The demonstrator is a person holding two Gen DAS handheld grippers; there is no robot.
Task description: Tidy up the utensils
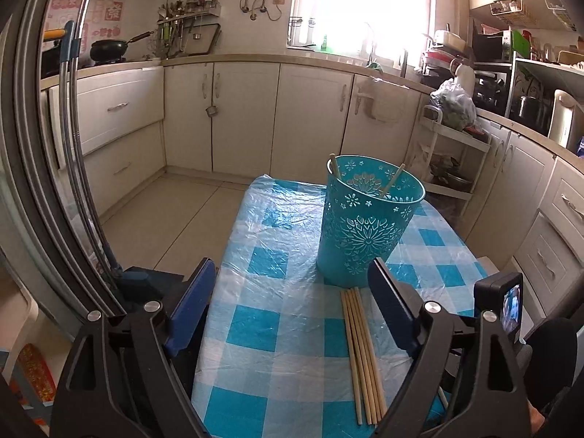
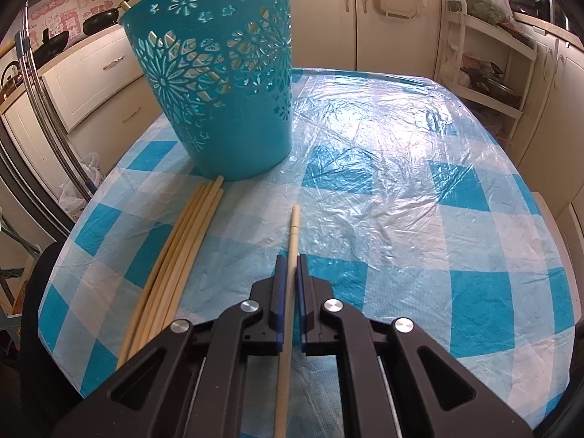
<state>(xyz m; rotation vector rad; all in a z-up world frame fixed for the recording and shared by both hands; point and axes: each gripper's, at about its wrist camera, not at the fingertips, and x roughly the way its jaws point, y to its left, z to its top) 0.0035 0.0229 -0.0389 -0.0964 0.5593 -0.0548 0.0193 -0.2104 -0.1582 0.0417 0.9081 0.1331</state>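
On the checked desk (image 2: pixel 401 189), my right gripper (image 2: pixel 291 266) has its jaws closed on a single chopstick (image 2: pixel 292 255) pointing forward. My left gripper (image 1: pixel 288 284) hangs with jaws wide apart. Loose chopsticks (image 1: pixel 363 357) lie bundled, tips touching the teal basket (image 1: pixel 368 226), which holds two more.

The left wrist view looks down from higher over the checked table (image 1: pixel 277 255), kitchen cabinets filling its upper frame. The right wrist view sits low and close. Both share the teal basket (image 1: pixel 368 219) (image 2: pixel 219 73).
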